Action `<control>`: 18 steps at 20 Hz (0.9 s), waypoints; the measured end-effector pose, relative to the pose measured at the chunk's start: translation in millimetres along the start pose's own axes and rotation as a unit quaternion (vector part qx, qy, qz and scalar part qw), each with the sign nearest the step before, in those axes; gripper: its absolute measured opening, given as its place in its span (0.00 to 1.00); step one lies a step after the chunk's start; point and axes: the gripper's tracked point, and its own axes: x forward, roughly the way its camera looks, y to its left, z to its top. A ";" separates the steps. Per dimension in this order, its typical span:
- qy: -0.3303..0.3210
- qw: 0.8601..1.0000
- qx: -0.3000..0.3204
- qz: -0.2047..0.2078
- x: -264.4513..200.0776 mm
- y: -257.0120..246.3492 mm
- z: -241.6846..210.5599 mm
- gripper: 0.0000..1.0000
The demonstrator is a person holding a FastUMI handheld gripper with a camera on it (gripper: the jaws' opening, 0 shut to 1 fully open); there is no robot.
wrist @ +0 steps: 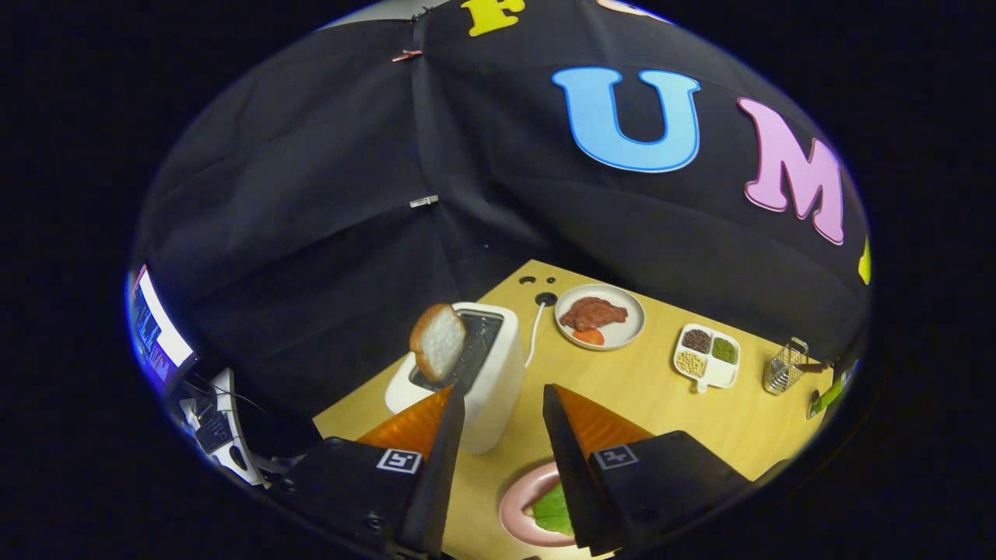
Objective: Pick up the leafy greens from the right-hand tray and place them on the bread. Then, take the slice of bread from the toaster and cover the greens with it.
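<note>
The claw stands with its two fingers well apart and nothing between them; neither finger presses on anything, and the gap shows bare surface and the side of the toaster. The toaster is white and sits just ahead of the left finger, near the surface's edge, with a white cord running from it toward a dark round hole in the wood. A slice of bread stands tilted at the toaster's near slot, its crust edge toward the booth wall and most of the slice above the slot; whether it rests in the slot or is clear of it cannot be told. Below the right finger lies a pink plate, partly hidden by that finger, with the leafy greens lying on it; what lies under the greens cannot be made out. Beyond the fingers a pale round plate carries a brownish piece of meat and a red-orange piece beside it. Further right is a white divided tray with dark, green and yellowish fillings in separate compartments, then a small wire basket. A lit screen stands off the surface's left side.
</note>
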 end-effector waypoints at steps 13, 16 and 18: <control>0.053 0.998 -0.025 -0.029 114.3 68.8 30.7 0.65; 0.085 0.995 -0.020 -0.044 139.0 68.8 16.5 0.65; 0.104 0.993 -0.023 -0.050 154.8 69.1 7.0 0.65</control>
